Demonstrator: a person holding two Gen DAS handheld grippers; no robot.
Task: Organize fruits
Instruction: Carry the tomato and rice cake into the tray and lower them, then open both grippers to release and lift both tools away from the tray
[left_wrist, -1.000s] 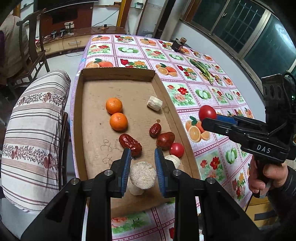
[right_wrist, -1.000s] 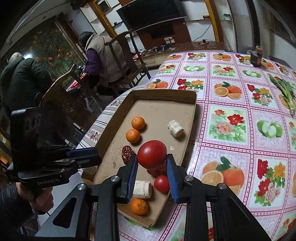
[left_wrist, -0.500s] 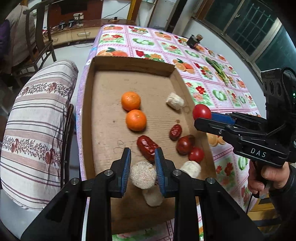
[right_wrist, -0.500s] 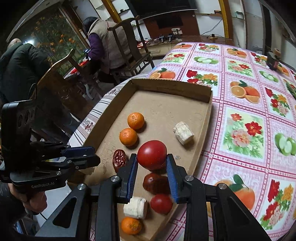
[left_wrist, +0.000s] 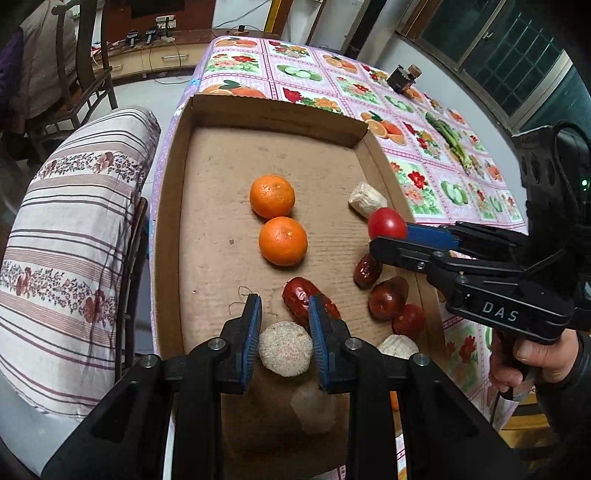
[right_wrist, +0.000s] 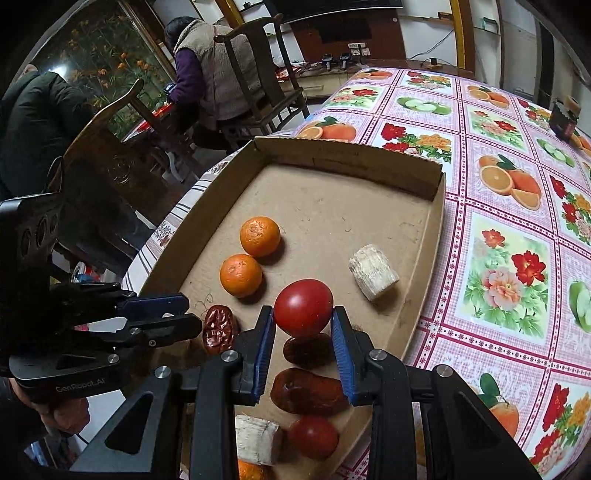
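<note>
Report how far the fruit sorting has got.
Looks done: two oranges sit side by side in the cardboard tray.

In hand: the right gripper clamps a red tomato above the tray; the left gripper holds a pale sugarcane piece.

Left: red dates, a small tomato and other cane pieces lie scattered, ungrouped.

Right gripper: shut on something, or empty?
Shut on a tomato. The right gripper has both blue pads against the tomato's sides, holding it above the cardboard tray.
</note>
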